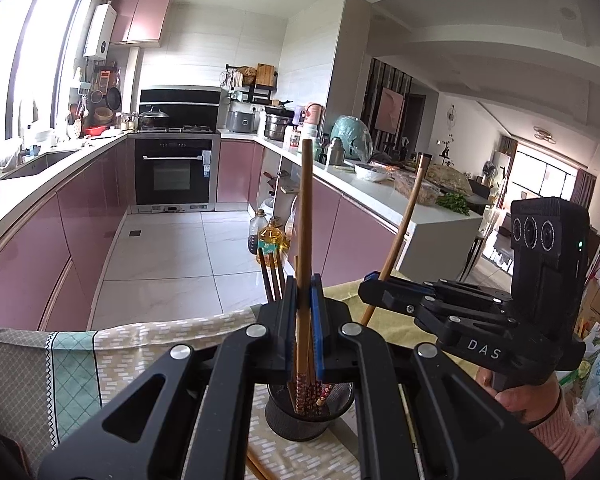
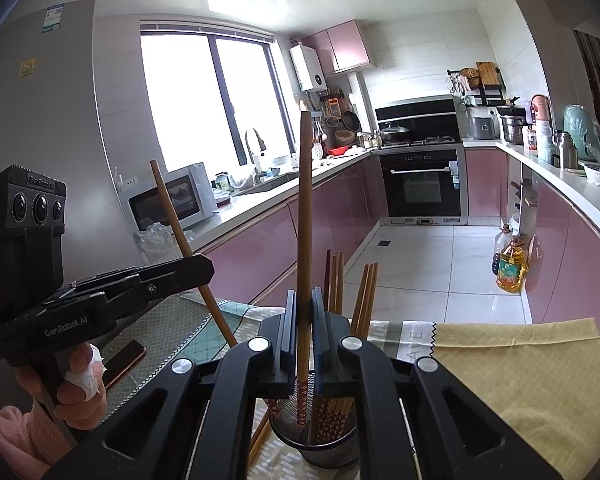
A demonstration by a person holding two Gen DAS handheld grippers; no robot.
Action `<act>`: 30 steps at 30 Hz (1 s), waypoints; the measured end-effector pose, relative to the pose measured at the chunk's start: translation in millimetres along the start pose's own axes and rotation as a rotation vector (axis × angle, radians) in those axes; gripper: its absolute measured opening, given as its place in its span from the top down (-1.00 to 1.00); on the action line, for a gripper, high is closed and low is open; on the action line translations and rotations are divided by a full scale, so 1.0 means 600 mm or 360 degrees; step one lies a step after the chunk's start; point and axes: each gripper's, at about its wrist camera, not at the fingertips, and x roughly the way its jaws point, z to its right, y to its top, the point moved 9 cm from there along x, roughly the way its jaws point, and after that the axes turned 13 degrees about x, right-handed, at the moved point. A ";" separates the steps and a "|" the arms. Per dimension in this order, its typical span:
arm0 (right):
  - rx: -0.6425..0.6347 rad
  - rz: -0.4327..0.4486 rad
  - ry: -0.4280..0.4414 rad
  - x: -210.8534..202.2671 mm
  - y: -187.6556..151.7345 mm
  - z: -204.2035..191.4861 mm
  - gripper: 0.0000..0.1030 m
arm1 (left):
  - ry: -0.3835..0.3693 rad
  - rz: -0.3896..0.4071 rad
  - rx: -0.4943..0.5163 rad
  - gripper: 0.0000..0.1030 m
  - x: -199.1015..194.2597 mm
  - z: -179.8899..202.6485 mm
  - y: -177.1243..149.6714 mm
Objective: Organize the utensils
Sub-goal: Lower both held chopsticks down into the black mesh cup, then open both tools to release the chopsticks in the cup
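A black mesh holder (image 1: 300, 420) stands on the table with several chopsticks in it; it also shows in the right wrist view (image 2: 320, 436). My left gripper (image 1: 303, 308) is shut on an upright wooden chopstick (image 1: 306, 208) whose patterned end hangs over the holder. My right gripper (image 2: 305, 320) is shut on another upright chopstick (image 2: 305, 208) above the same holder. In the left wrist view the right gripper (image 1: 374, 284) holds its chopstick (image 1: 404, 232) to my right. In the right wrist view the left gripper (image 2: 204, 268) holds its chopstick (image 2: 180, 232) to my left.
The table carries a patterned cloth (image 1: 72, 364) and a yellow cloth (image 2: 520, 372). Loose chopsticks (image 2: 260, 440) lie beside the holder. A phone (image 2: 126, 360) lies at the left. Oil bottles (image 2: 510, 268) stand on the floor by pink cabinets (image 1: 40, 264).
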 end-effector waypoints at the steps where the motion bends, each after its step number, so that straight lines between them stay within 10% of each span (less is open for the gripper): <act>1: 0.0003 -0.0007 -0.0004 0.003 -0.003 0.002 0.89 | 0.0005 -0.0014 0.0006 0.86 0.005 -0.001 -0.004; 30: 0.0022 -0.0309 -0.0095 0.089 -0.077 0.038 0.89 | -0.0090 -0.0374 0.0036 0.86 0.118 -0.005 -0.100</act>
